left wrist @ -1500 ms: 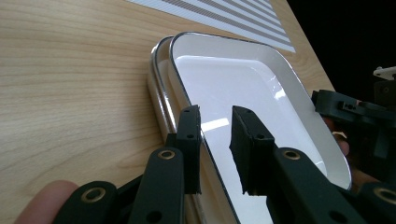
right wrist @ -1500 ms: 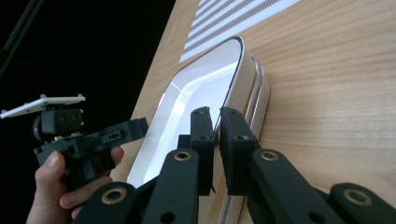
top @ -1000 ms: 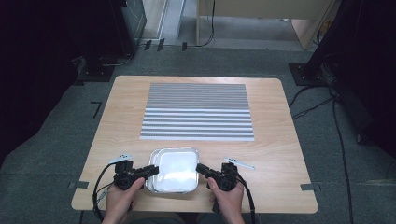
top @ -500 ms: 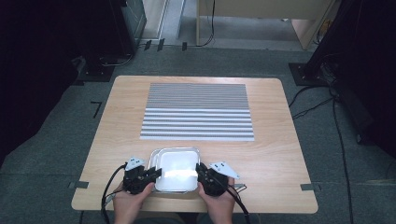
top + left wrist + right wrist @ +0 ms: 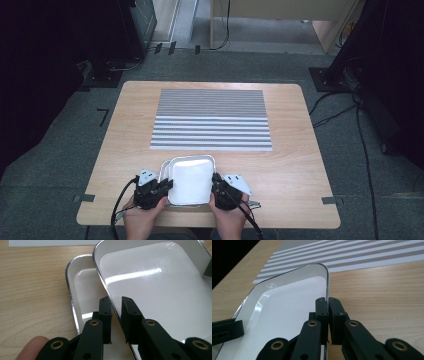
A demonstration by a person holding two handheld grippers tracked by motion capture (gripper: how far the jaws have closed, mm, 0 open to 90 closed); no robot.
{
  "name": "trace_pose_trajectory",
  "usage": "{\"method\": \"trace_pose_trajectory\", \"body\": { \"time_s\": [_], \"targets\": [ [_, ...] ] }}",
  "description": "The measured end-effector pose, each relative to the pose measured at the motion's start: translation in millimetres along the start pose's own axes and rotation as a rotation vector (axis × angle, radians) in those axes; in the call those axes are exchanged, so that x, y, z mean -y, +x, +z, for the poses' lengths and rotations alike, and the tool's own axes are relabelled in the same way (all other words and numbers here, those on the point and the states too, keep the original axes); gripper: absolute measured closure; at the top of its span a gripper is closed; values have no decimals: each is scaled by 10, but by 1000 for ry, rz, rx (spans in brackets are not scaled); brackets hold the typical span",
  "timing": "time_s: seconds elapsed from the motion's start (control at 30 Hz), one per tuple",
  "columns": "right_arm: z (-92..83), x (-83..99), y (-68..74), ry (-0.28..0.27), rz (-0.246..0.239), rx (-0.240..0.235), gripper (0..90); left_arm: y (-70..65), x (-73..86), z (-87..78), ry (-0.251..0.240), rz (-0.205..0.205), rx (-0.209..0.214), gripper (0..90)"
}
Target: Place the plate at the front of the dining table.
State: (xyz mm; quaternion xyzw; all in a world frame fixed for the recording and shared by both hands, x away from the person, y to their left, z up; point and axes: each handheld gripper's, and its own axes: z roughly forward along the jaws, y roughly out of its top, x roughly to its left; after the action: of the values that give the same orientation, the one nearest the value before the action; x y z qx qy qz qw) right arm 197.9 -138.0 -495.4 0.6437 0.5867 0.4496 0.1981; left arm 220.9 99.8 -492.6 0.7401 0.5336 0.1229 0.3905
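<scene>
Two shiny white trays with chrome rims lie near the table's front edge. The upper tray (image 5: 189,180) (image 5: 160,290) (image 5: 287,307) is raised and shifted right over the lower tray (image 5: 163,170) (image 5: 85,290), whose left part shows beneath. My left gripper (image 5: 167,186) (image 5: 116,301) straddles the upper tray's left rim, which runs between its jaws. On the opposite rim, my right gripper (image 5: 215,185) (image 5: 328,300) is shut with the chrome edge pinched between its jaws. The left gripper (image 5: 227,330) also shows across the tray in the right gripper view.
A grey-and-white striped mat (image 5: 212,120) (image 5: 352,257) covers the middle and far part of the wooden table (image 5: 300,165). Bare wood lies to the left and right of the trays. Dark floor, cables and stands surround the table.
Both grippers have closed in on the tray's two sides and taken hold of its rims. The upper tray has come up and shifted right, which uncovers the lower tray's left part.
</scene>
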Motion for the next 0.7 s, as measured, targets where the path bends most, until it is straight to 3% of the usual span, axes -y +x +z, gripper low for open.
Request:
{"method": "trace_pose_trajectory", "body": {
  "time_s": [0.13,0.5,0.7],
  "targets": [
    [-3,-58,-22,-14,2,6,899,-44,-77,-5,-9,24,-1,801],
    [31,-200,-108,-25,26,-3,900,-61,-326,57,-27,14,18,826],
    [85,-341,-130,-43,15,-4,900,-43,-485,117,-41,1,27,832]
  ]
}}
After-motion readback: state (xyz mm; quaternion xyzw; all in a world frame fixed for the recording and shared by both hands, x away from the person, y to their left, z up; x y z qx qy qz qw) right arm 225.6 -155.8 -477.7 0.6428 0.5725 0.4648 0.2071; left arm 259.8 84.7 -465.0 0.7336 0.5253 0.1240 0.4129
